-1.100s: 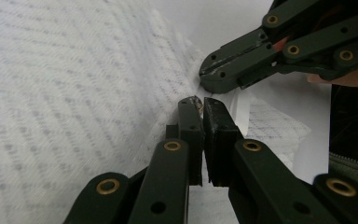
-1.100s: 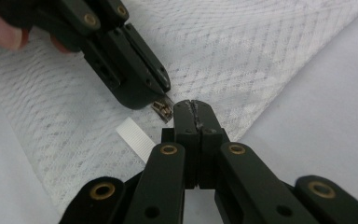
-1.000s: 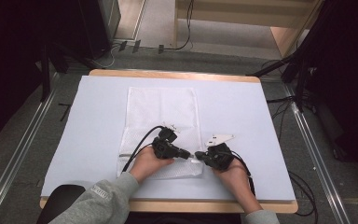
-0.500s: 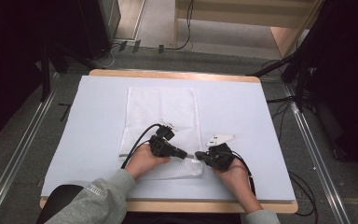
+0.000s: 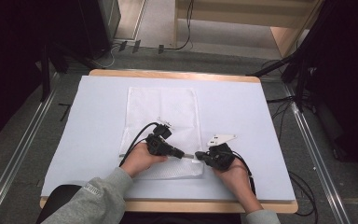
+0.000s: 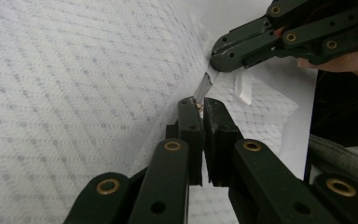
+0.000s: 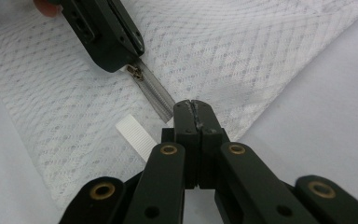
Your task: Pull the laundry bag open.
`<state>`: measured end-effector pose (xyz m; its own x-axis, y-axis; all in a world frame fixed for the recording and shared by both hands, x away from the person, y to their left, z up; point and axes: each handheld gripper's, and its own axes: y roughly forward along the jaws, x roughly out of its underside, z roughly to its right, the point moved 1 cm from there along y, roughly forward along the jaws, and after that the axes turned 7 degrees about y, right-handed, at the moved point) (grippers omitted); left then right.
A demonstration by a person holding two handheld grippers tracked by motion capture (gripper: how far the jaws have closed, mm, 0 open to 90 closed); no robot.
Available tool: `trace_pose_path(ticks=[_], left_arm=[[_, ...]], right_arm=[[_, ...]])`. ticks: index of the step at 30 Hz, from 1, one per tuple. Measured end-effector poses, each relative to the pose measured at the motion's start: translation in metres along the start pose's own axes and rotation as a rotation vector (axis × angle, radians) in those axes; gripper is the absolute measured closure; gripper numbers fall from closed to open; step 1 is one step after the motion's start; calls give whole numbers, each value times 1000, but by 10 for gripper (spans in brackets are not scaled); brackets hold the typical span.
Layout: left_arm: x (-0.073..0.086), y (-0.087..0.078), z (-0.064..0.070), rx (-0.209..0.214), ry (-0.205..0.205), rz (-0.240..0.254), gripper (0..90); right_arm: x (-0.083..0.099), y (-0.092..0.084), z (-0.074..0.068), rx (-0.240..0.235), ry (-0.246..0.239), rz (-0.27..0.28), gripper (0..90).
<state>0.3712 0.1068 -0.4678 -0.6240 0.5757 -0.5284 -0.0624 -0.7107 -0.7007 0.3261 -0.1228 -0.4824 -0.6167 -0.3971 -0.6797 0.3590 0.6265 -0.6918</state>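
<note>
A white mesh bag (image 5: 161,114) lies flat on the table, with its grey zipper (image 7: 157,94) along the near edge. My left gripper (image 5: 182,153) points right and is shut on the zipper pull (image 7: 134,71). Its closed tips (image 6: 199,103) sit at the zipper line. My right gripper (image 5: 199,155) faces it from the right, tip to tip. Those jaws (image 7: 194,105) are pressed together on the zipper's end at the bag's near right corner. A short stretch of zipper tape (image 6: 204,86) spans the gap between the two grippers. A white ribbed tab (image 7: 135,135) sticks out beside the zipper.
The table has a pale cover (image 5: 242,112) and a wooden rim (image 5: 177,74). Cables trail from both grippers toward the near edge. Metal rails (image 5: 14,163) run along the floor on both sides, and dark stands are at the right.
</note>
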Motion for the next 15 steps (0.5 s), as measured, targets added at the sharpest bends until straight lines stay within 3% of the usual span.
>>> trace_pose_path(ticks=[15], left_arm=[[2,-10,-4,-5,-1,-19,879]], right_arm=[[0,0,1,-9,5,-1,900]])
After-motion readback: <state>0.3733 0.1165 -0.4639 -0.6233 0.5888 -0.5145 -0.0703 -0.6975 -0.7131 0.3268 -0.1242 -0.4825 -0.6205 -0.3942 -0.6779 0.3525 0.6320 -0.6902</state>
